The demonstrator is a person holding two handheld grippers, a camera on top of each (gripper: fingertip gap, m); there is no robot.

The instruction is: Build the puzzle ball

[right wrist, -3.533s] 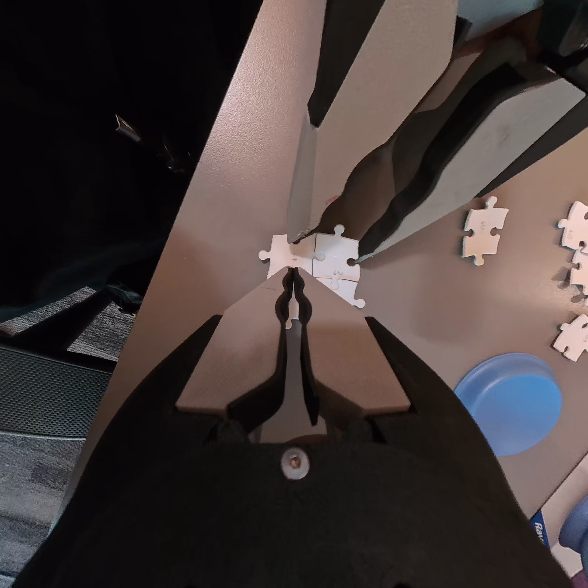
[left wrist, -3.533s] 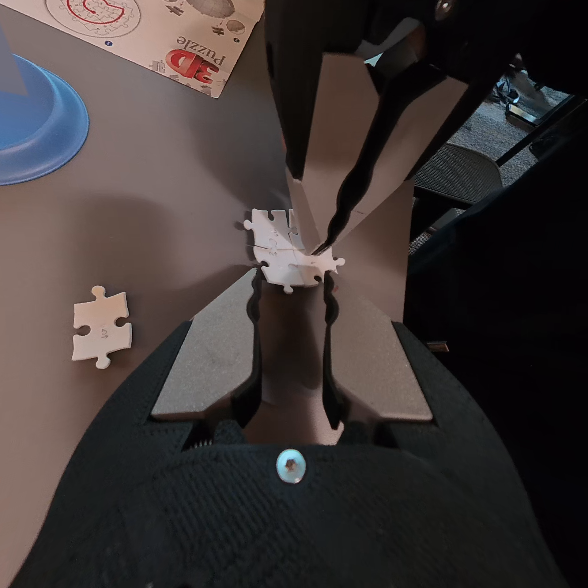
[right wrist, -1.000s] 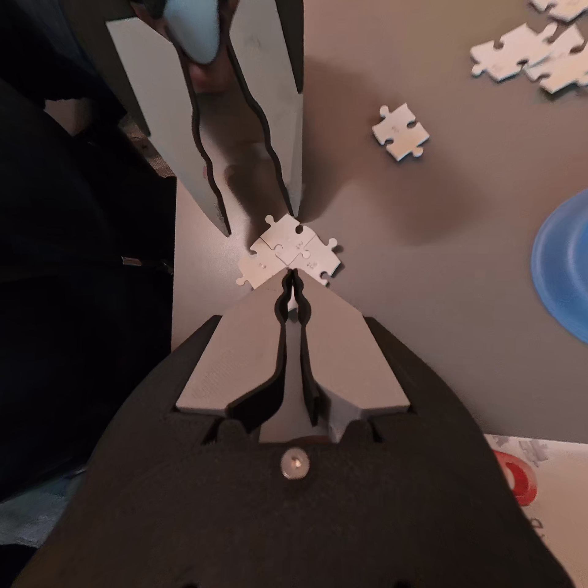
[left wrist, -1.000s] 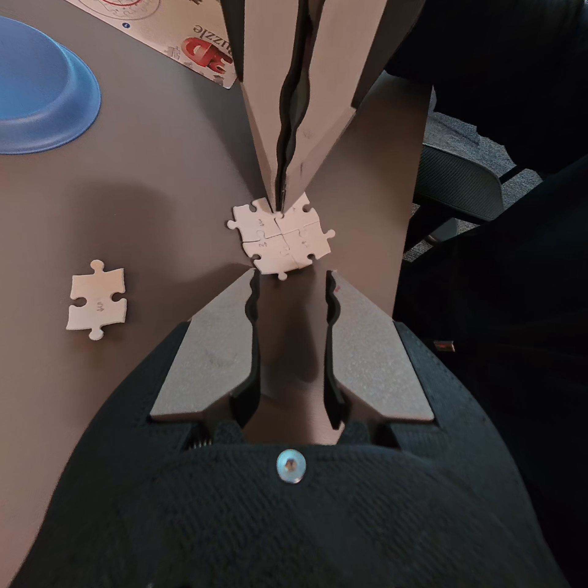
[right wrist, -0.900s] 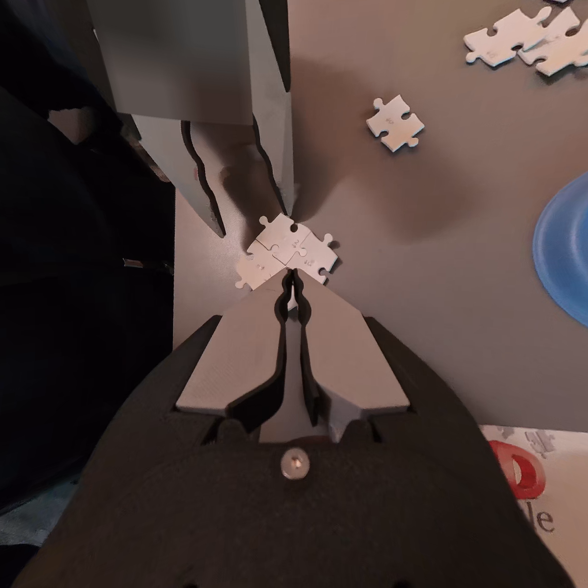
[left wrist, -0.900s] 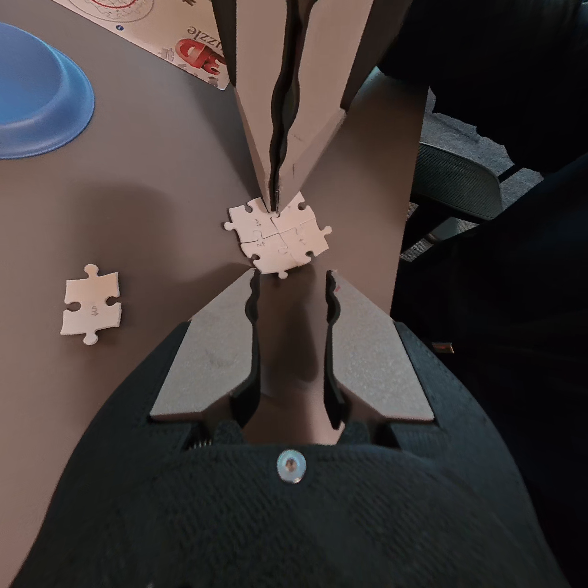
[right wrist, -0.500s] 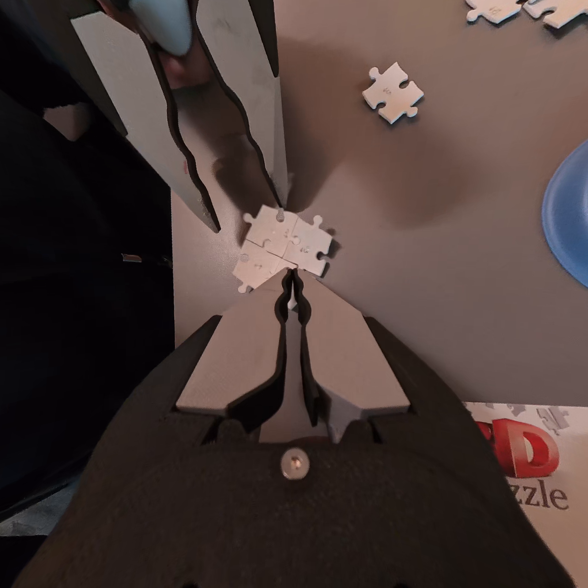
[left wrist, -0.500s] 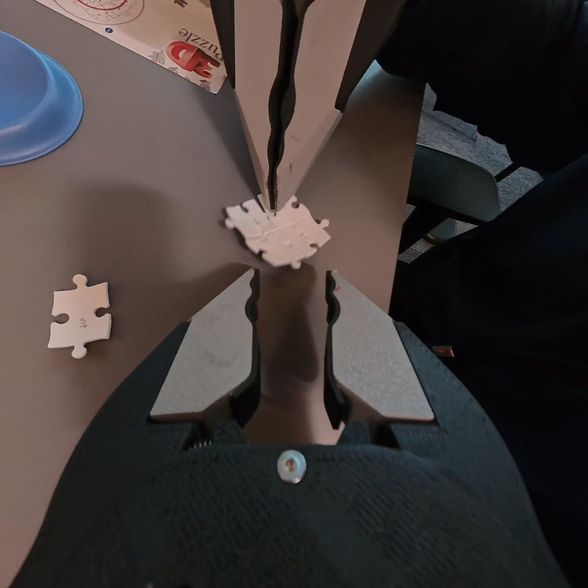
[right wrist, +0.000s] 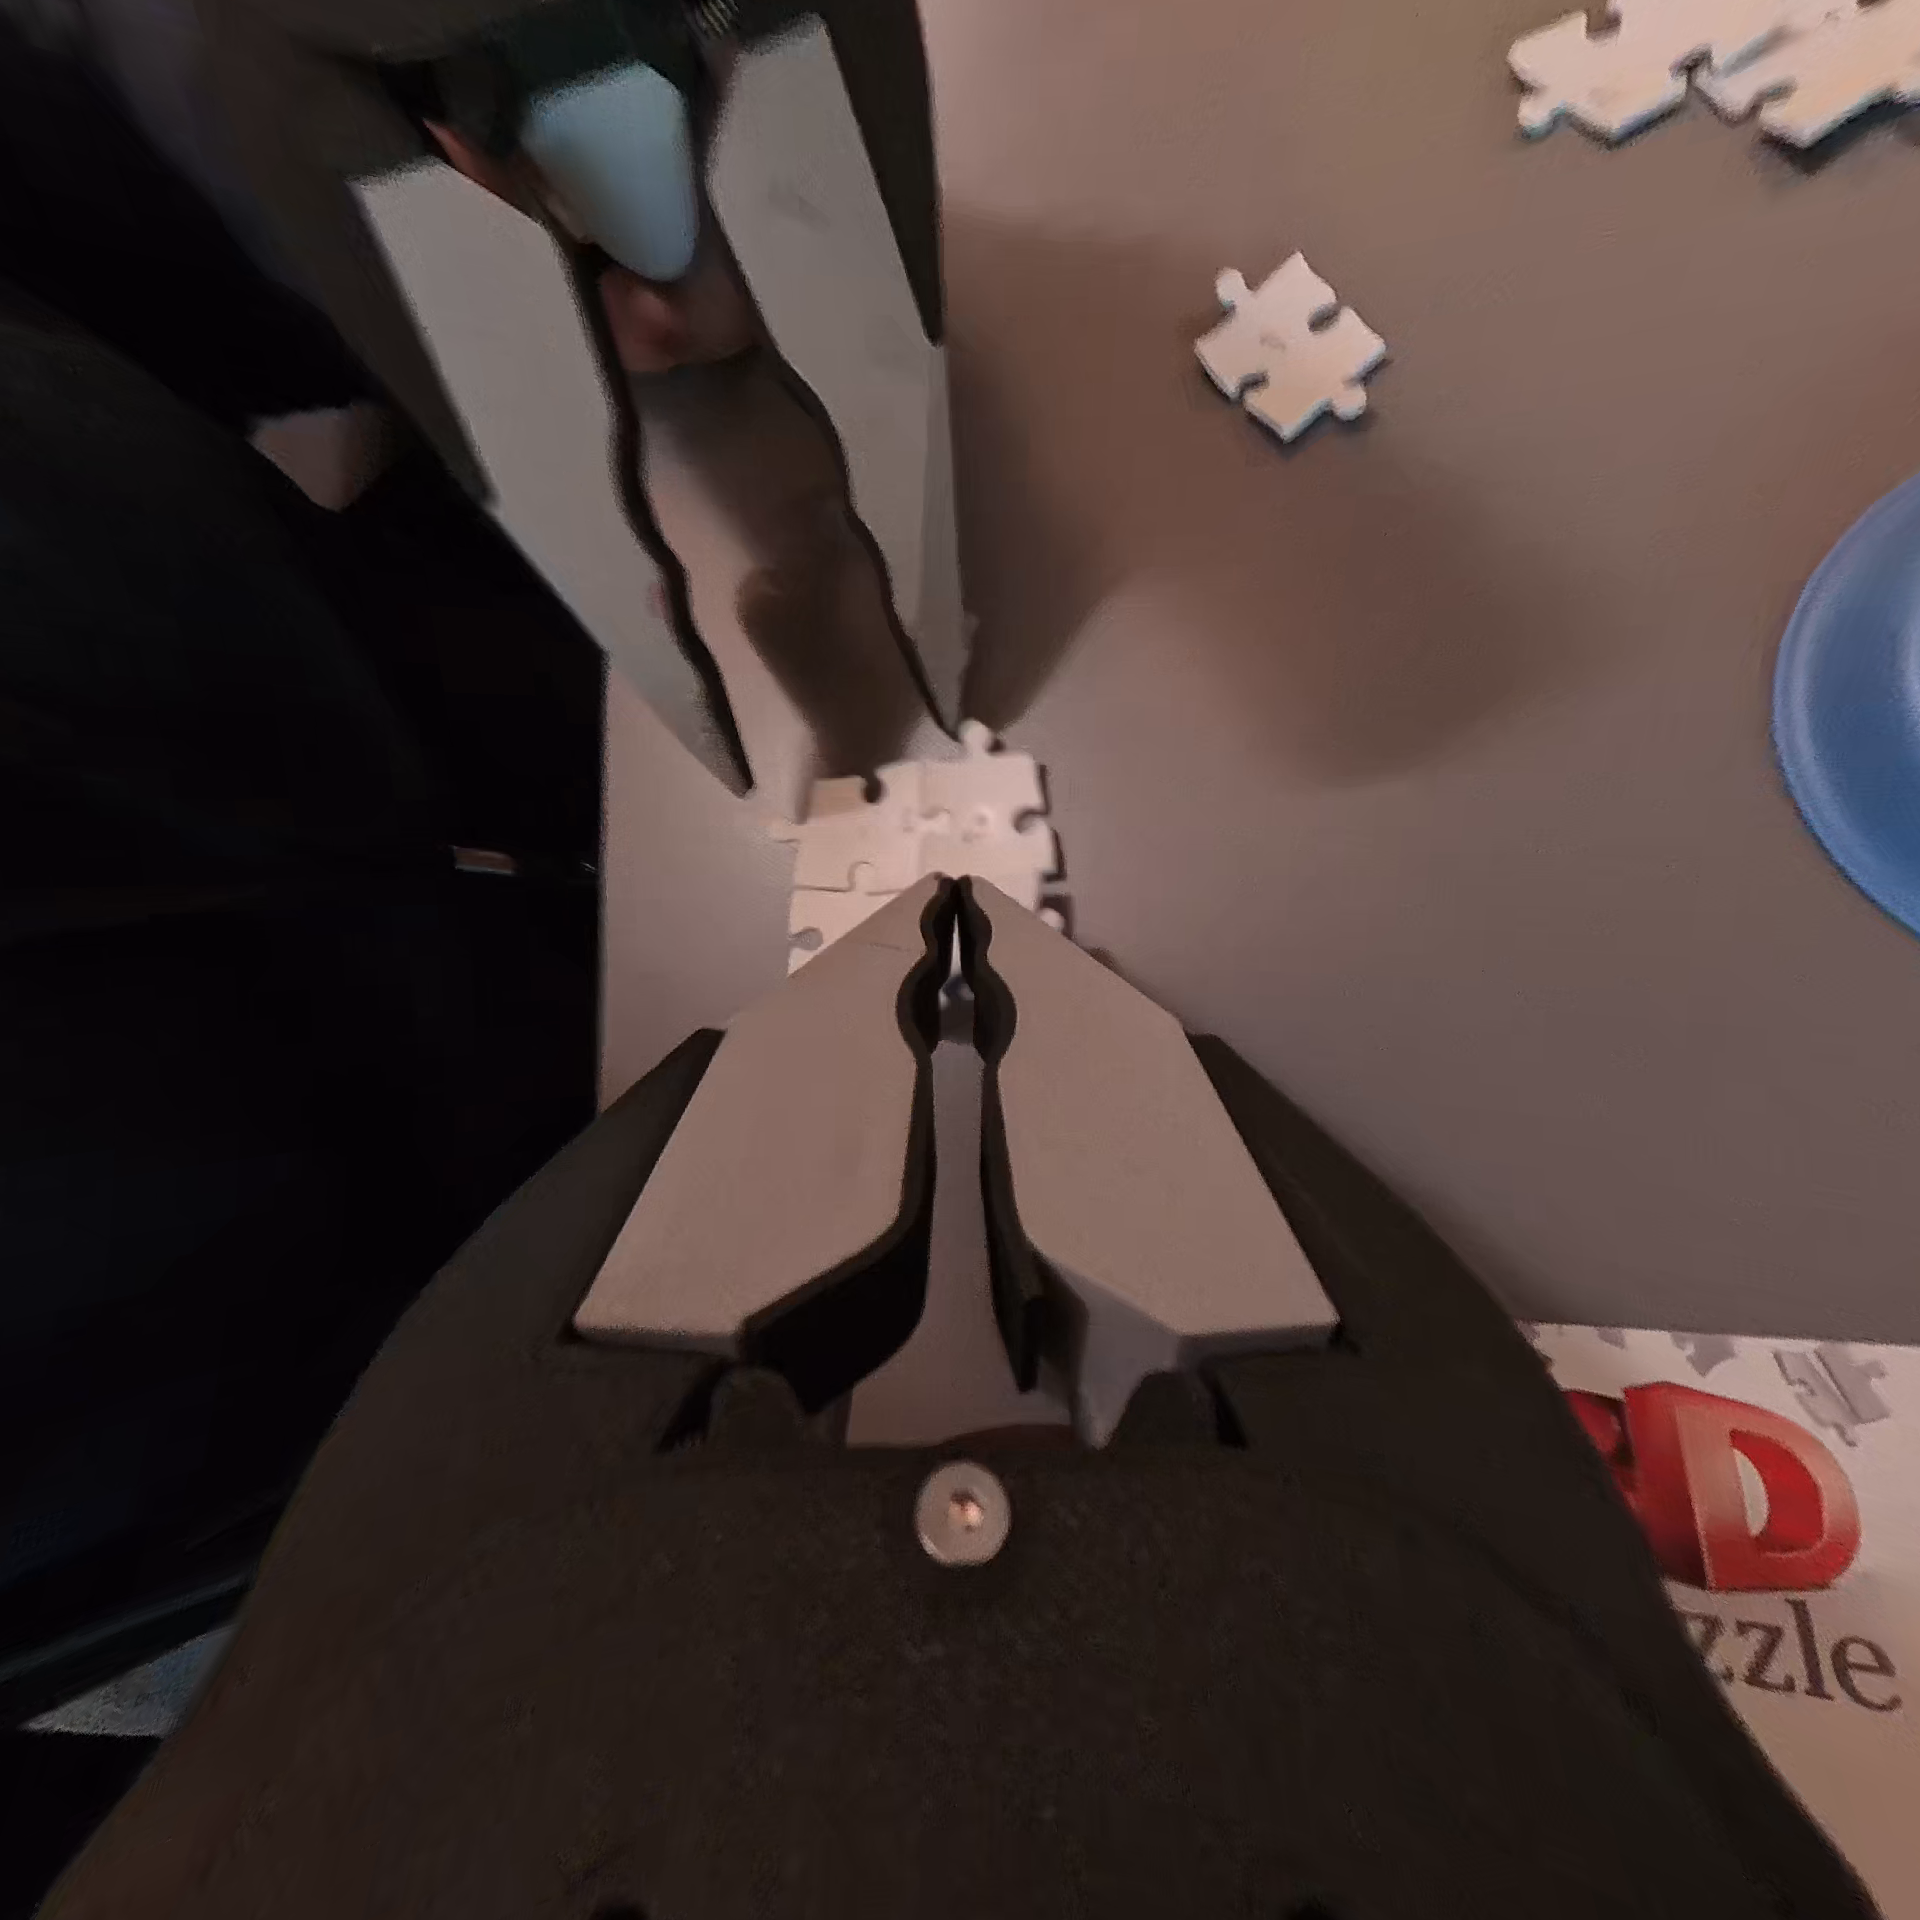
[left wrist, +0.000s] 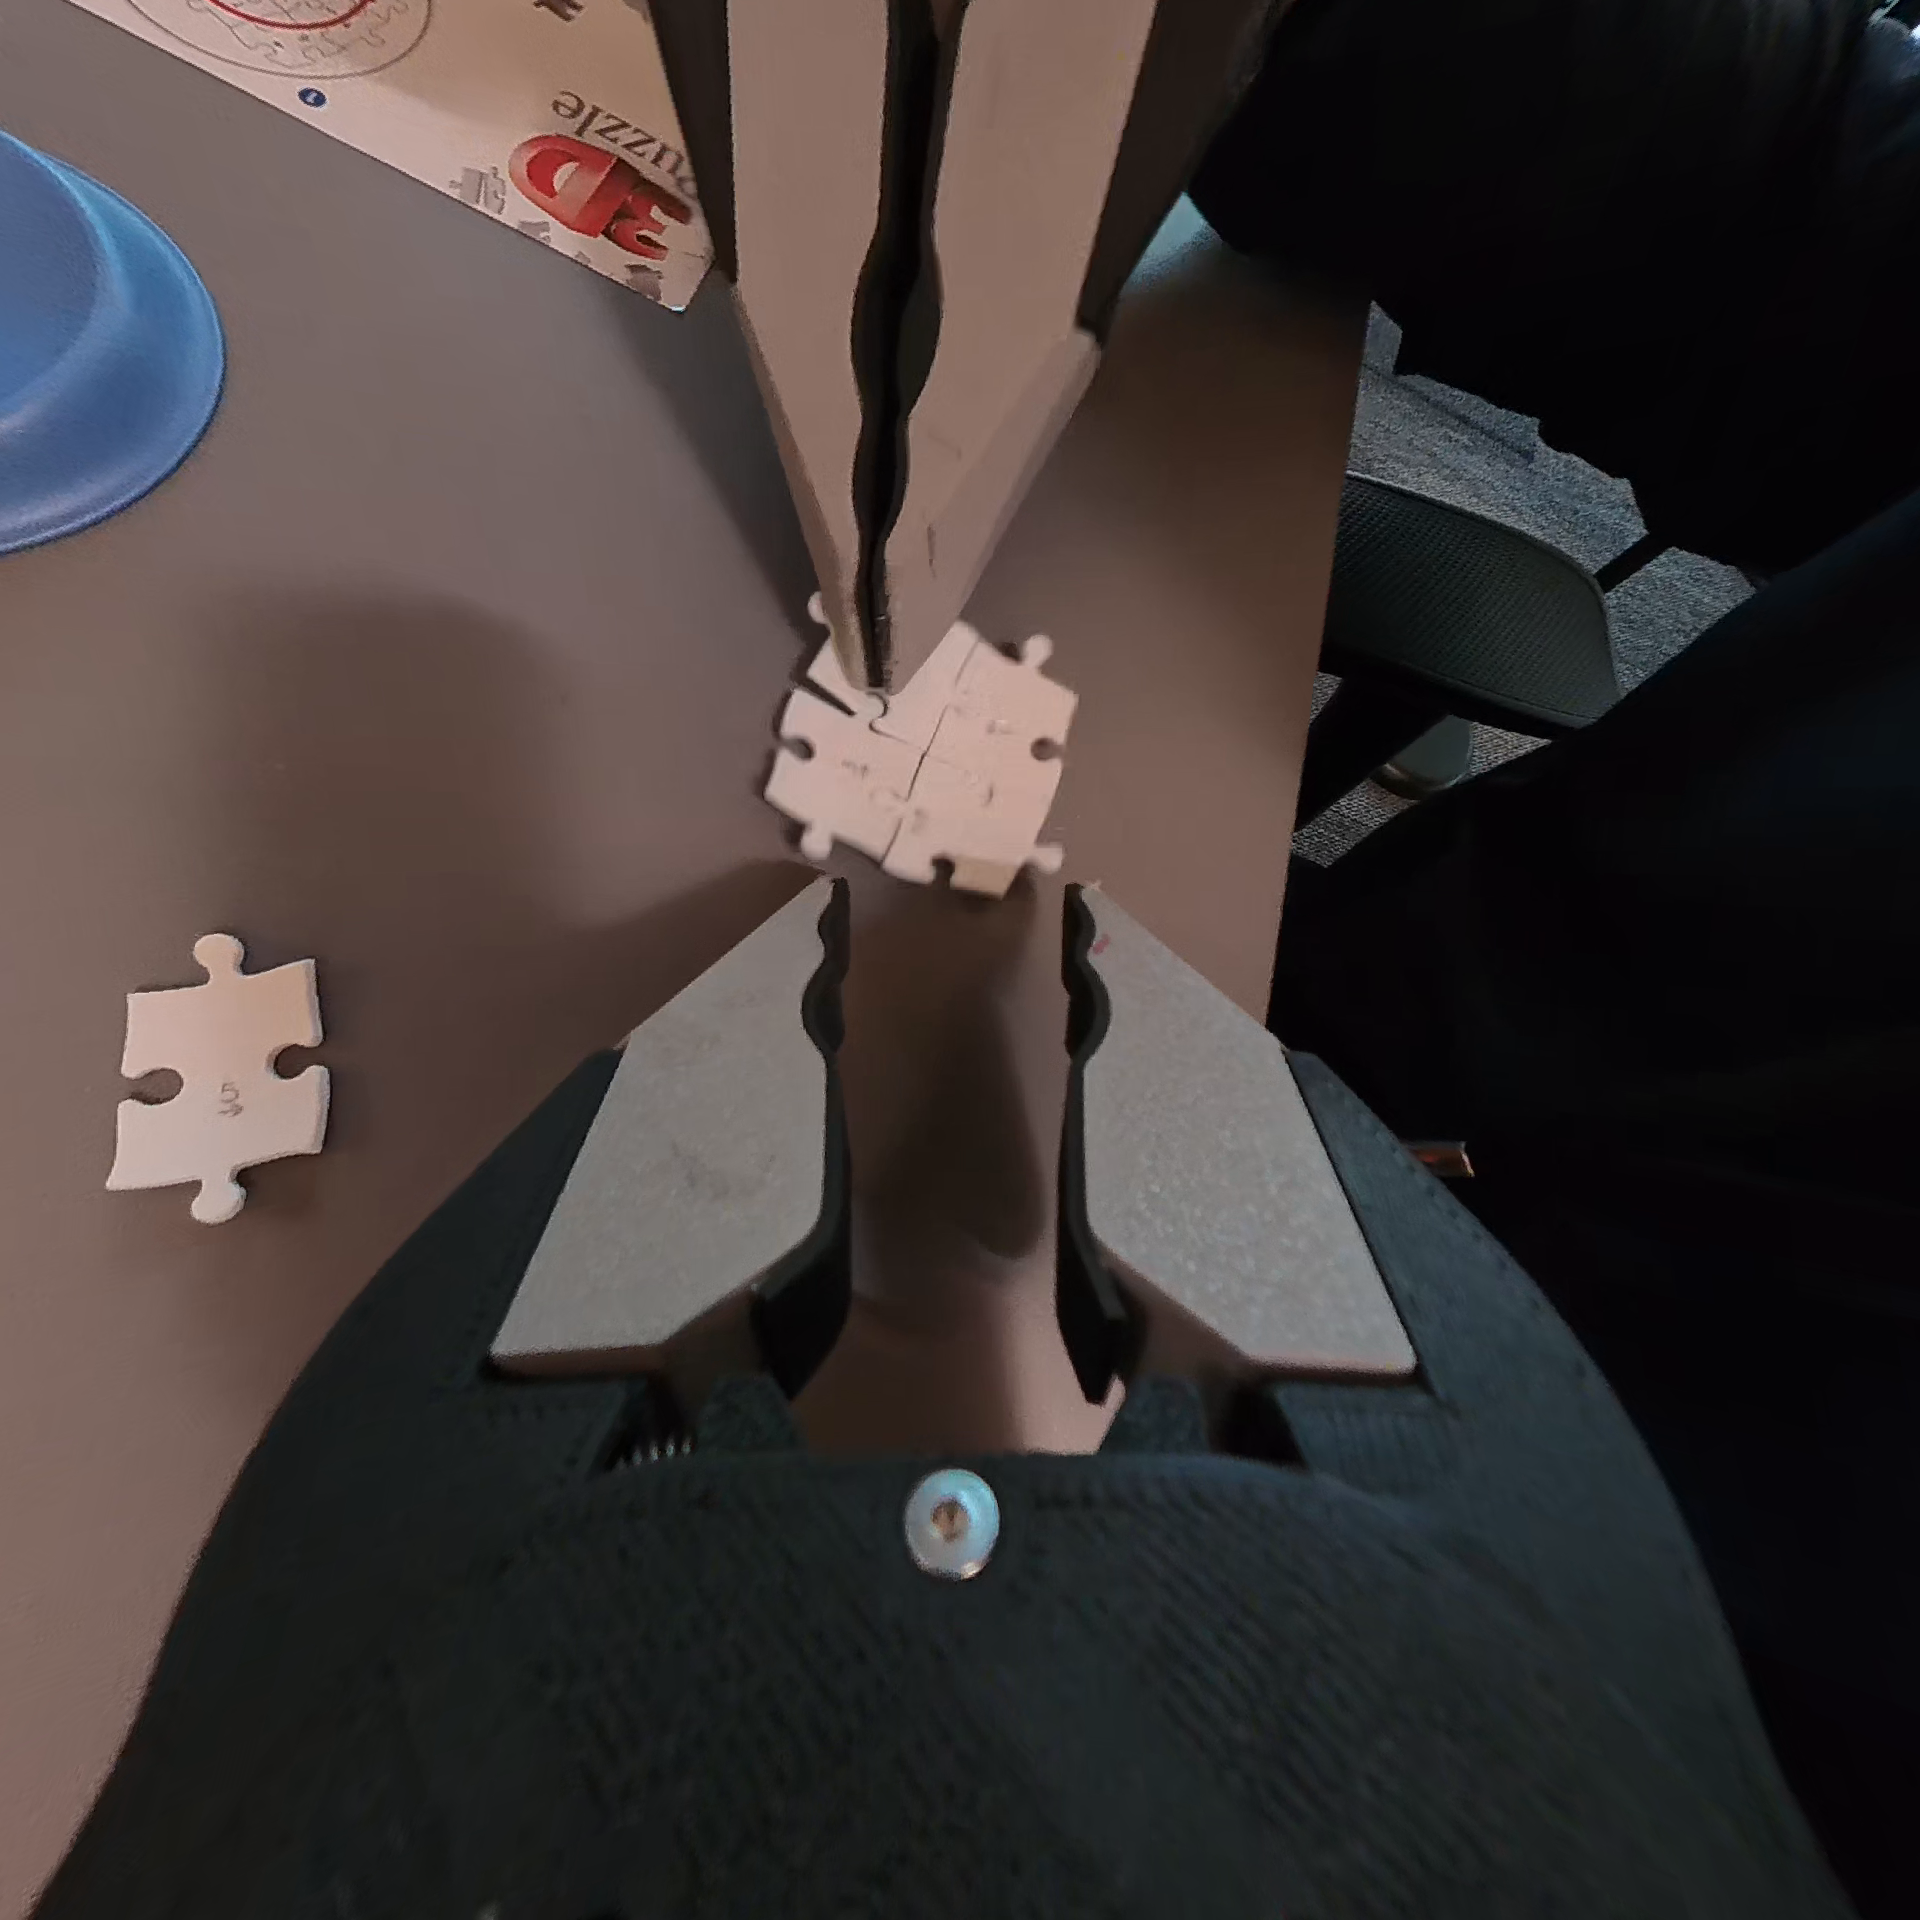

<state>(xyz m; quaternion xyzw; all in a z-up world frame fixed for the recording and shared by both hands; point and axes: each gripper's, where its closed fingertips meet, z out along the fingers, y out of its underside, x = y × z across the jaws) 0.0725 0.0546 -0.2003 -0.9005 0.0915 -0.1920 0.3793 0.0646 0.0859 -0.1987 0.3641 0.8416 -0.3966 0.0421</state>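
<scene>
A white patch of several joined puzzle pieces (left wrist: 925, 769) sits near the table's right edge, slightly tilted and blurred. My right gripper (right wrist: 956, 883) is shut on the near edge of the patch (right wrist: 935, 821); in the left wrist view it comes in from the top (left wrist: 873, 665). My left gripper (left wrist: 951, 894) is open and empty, its tips just short of the patch's other side. In the right wrist view the left gripper (right wrist: 847, 748) shows at the top, with one tip touching a tab of the patch. A loose white piece (left wrist: 223, 1075) lies to the left; it also shows in the right wrist view (right wrist: 1288, 348).
A blue bowl (left wrist: 83, 395) stands at the left, also seen in the right wrist view (right wrist: 1860, 727). A printed puzzle sheet (left wrist: 468, 104) lies beyond it. More loose pieces (right wrist: 1714, 83) lie far right. The table edge (left wrist: 1299, 727) and a dark chair (left wrist: 1455, 603) are close by. My left gripper's tips are some 10 centimeters from the loose white piece (left wrist: 223, 1075). It is also in sight in the right wrist view (right wrist: 1290, 354).
The patch has been tipped and turned in the right gripper's hold. Its squared edge now faces the left gripper. The left gripper stays open.
</scene>
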